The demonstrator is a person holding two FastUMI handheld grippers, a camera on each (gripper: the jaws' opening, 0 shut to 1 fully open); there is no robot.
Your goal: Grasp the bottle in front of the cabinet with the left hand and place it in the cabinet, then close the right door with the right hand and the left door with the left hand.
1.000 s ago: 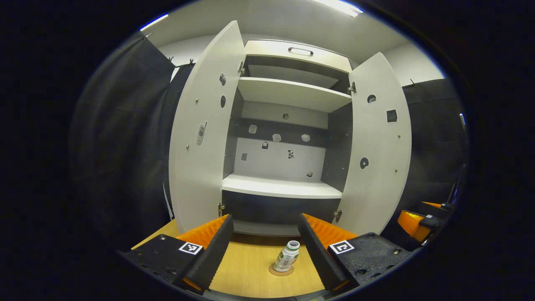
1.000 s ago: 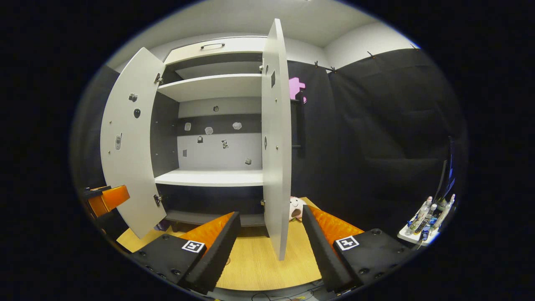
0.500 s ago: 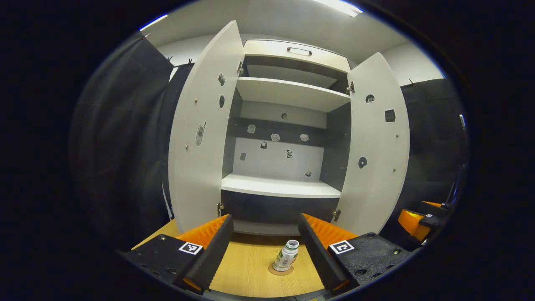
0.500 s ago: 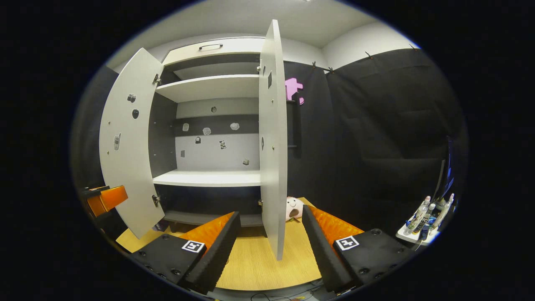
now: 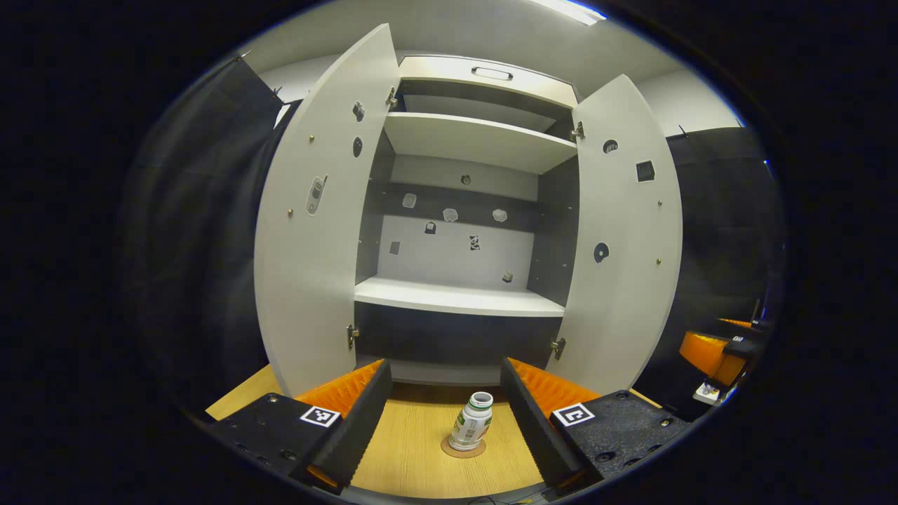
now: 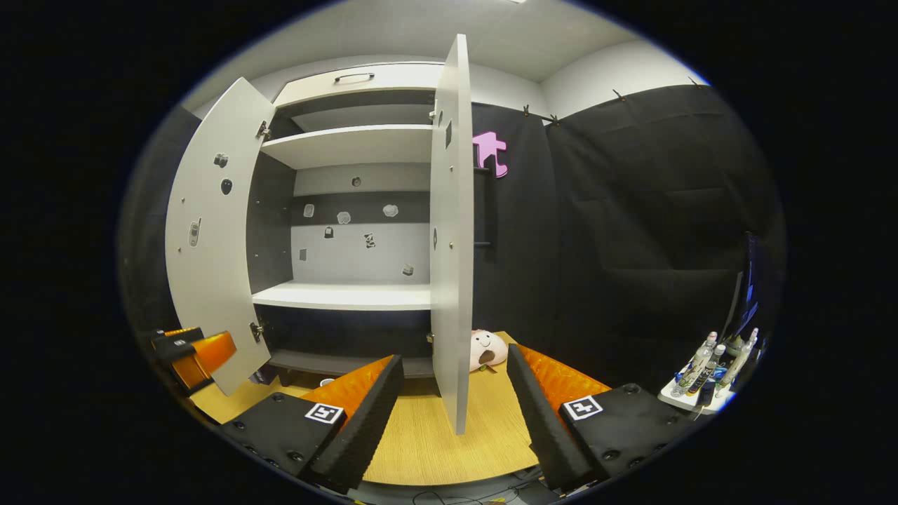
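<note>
Wooden table (image 5: pixel 414 449) holds the bottle (image 5: pixel 471 430) upright on a coaster (image 5: pixel 463 447) before the cabinet (image 5: pixel 463 210), between the left gripper's (image 5: pixel 443 393) spread fingers, untouched. Both doors stand open (right door (image 6: pixel 449 238) edge-on); the right gripper (image 6: pixel 452 393) gapes empty.

Recording booth, black cloth walls (image 6: pixel 631 210), white cabinet (image 5: pixel 463 140), wooden table (image 5: pixel 414 456)

White bottle (image 5: pixel 471 430) showing green label print; cabinet (image 5: pixel 463 298) showing white shelves, dark interior; wood-grain tan table (image 5: pixel 414 456); pink-white plush toy (image 6: pixel 486 348).
</note>
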